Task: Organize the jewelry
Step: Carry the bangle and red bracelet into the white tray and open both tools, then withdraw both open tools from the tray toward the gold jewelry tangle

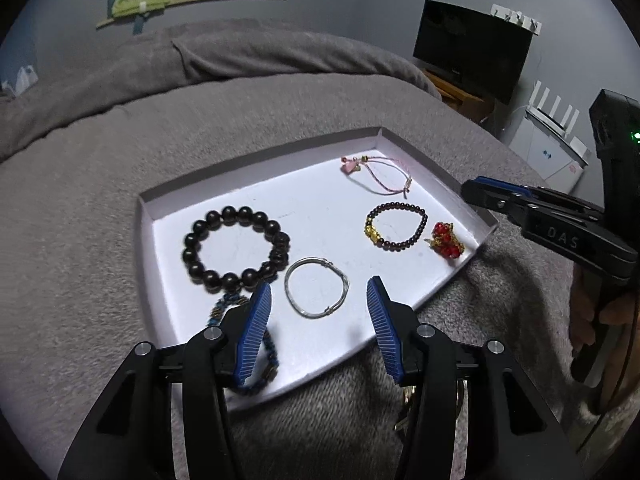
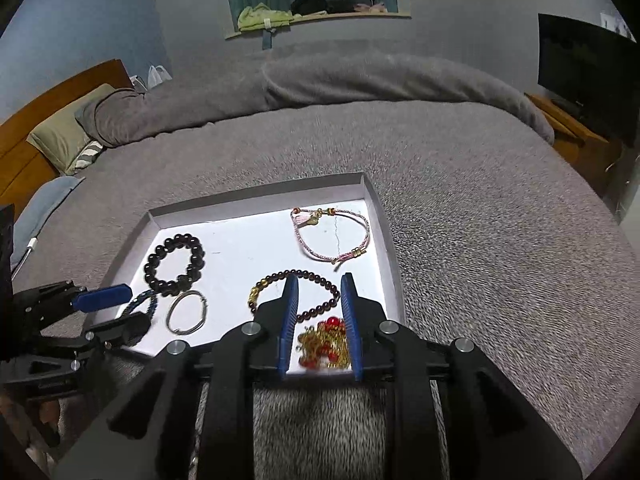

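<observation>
A white shallow tray lies on a grey blanket and holds the jewelry. In it are a large dark bead bracelet, a silver bangle, a blue beaded bracelet, a small dark bead bracelet with a gold charm, a pink cord bracelet and a red-and-gold bead piece. My left gripper is open above the tray's near edge, the bangle between its fingers' lines. My right gripper is open, empty, over the red-and-gold piece near the tray corner.
The grey blanket covers a bed, with a rolled fold at the back and pillows at the left. A black screen on a wooden stand and a white unit stand to the right. A wall shelf holds cloths.
</observation>
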Available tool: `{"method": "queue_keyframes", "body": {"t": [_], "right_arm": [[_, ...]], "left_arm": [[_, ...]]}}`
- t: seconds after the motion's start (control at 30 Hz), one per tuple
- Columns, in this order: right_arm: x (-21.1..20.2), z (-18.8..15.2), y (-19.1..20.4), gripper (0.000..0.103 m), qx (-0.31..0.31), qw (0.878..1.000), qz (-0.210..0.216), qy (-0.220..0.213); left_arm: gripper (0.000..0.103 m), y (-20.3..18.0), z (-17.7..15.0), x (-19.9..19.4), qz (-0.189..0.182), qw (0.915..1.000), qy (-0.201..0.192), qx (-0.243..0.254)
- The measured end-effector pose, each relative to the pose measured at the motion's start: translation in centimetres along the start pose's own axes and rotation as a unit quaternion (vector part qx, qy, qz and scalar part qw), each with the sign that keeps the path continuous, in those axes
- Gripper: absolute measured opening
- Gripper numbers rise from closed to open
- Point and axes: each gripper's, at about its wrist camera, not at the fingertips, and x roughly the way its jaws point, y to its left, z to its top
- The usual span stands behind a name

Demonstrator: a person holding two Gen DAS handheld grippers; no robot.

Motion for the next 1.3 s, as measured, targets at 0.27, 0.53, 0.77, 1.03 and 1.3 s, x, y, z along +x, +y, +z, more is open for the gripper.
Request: {"method": "queue_keyframes", "body": {"t": [0.27, 0.53, 0.77, 1.03, 1.3], "right_arm": [[-4.2, -1.5, 0.4, 0.037, -0.012, 1.000, 0.000, -0.022], [-6.5, -3.9, 0.5, 0.056, -0.023, 0.999, -0.011, -0.020], [-7.0, -5.7, 0.6, 0.063, -0.027, 0.999, -0.015, -0.009], [-6.8, -8.1, 1.1, 0.072, -0.035, 0.999, -0.012, 0.011], [-6.8, -10.0, 1.5, 0.074, -0.030, 0.999, 0.005, 0.021]], "left_arm": [[0.054, 0.5, -1.7, -3.4, 0.014, 0.9998, -0.016, -0.003], [0.072, 0.5, -4.3, -6.4, 0.041, 0.9987, -0.029, 0.003], [0.080, 0.2, -6.2, -7.8, 0.061, 0.9975, -0.036, 0.011], [0.082, -0.7, -8.4, -7.3, 0.056, 0.9980, -0.026, 0.012], [0.083, -2.3, -10.1, -6.0, 0.054, 0.9981, -0.014, 0.027]]}}
